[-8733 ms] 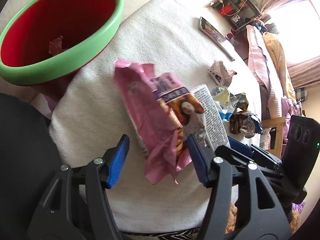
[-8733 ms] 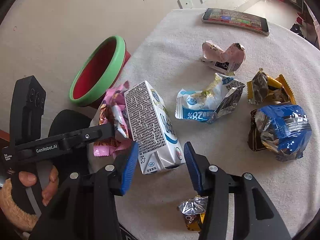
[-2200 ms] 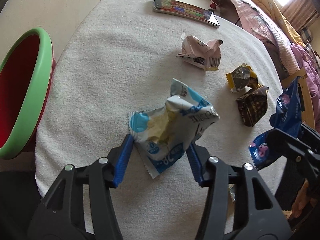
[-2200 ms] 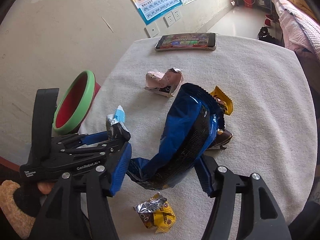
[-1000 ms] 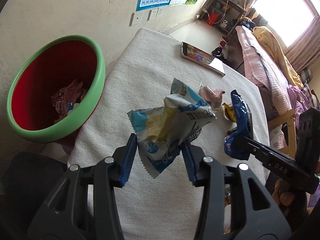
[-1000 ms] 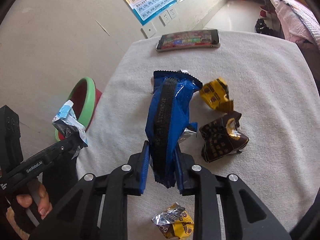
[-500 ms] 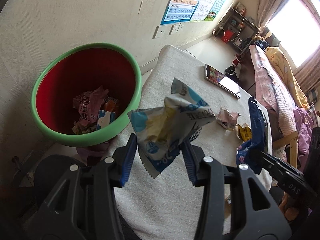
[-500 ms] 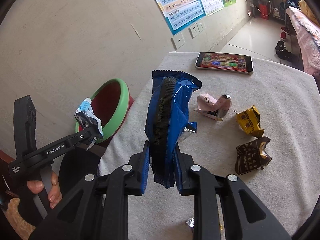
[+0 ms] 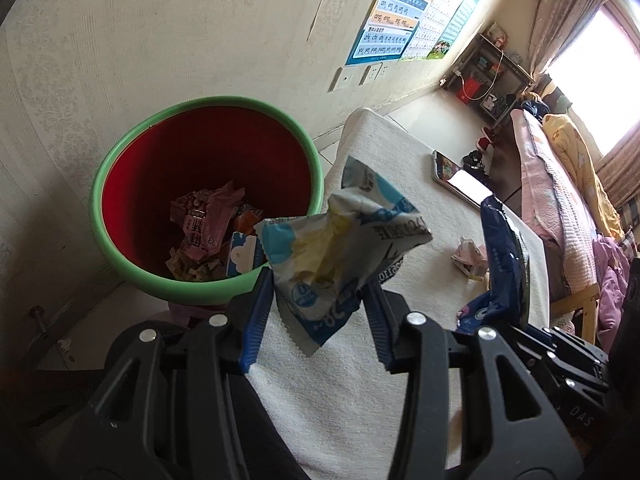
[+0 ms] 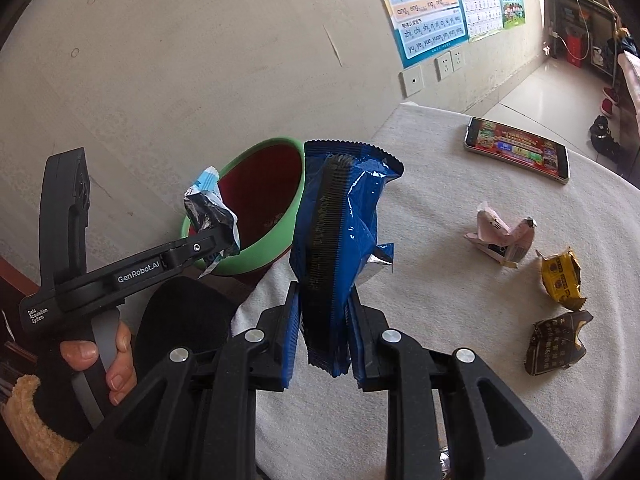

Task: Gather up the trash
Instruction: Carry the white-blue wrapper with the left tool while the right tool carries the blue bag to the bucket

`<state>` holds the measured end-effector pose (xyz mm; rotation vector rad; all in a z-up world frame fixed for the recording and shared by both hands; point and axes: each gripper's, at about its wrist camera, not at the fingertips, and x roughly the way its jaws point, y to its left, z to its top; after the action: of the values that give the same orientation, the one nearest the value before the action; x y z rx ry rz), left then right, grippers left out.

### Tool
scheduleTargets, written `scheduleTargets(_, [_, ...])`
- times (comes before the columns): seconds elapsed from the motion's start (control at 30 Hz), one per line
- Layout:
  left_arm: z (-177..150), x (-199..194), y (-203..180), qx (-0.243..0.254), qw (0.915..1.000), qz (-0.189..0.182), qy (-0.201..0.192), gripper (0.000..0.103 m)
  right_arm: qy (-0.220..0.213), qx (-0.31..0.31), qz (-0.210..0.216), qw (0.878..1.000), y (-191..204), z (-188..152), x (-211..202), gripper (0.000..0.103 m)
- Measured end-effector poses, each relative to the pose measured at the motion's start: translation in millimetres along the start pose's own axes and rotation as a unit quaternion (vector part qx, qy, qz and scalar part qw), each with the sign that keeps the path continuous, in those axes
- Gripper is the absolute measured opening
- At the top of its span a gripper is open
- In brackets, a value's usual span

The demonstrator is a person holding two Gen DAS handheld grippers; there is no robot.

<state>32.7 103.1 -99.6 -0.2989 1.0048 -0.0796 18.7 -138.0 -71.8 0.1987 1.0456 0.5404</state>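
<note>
The left gripper (image 9: 316, 312) is clamped on a crumpled white-and-blue wrapper (image 9: 340, 248), held by its lower half, with the puffed top standing free above the pads. It hangs beside the near rim of the bin (image 9: 120, 152), not yet over the mouth. The right gripper (image 10: 322, 332) is squeezed nearly closed on a blue bag (image 10: 340, 240), pinched at its bottom seam so the bag stands upright, over the desk (image 10: 440, 320) edge just beside the bin.

Both look like empty foil film: very light, limp, and slick, with nothing inside to break. Judging by that, each will flop or swing on a quick turn and could slide out of a loose pinch, so a flat seam or a bunched fold is the best place to hold, as both grippers now do. Once let go, they will likely flutter rather than drop straight, so release should come well inside the rim.

3 more pieces lie on the desk: a pink wrapper (image 10: 500, 236), a yellow one (image 10: 560, 276) and a brown one (image 10: 556, 344), all crumpled, offering raised folds to pinch. A phone (image 10: 516, 148) lies at the far side
</note>
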Motion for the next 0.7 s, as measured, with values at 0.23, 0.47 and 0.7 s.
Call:
scheduleTargets(0.23, [4.8, -3.5, 15.4, -0.013, 0.9998, 0.011, -0.007, 0.043, 0.000, -0.027, 0.012, 1.000, 19.5, 12.3, 10.0, 0.021])
scheduleTargets(0.47, [12.0, -7.2, 31.9, -0.022, 0.9993, 0.026, -0.016, 0.043, 0.001, -0.053, 0.021, 0.998, 37.8, 26.7, 21.8, 0.021])
scheduleTargets(0.7, [22.2, -11.0, 53.6, -0.039, 0.9982, 0.039, -0.024, 0.043, 0.006, -0.074, 0.029, 0.997, 53.2, 41.3, 35.3, 0.022])
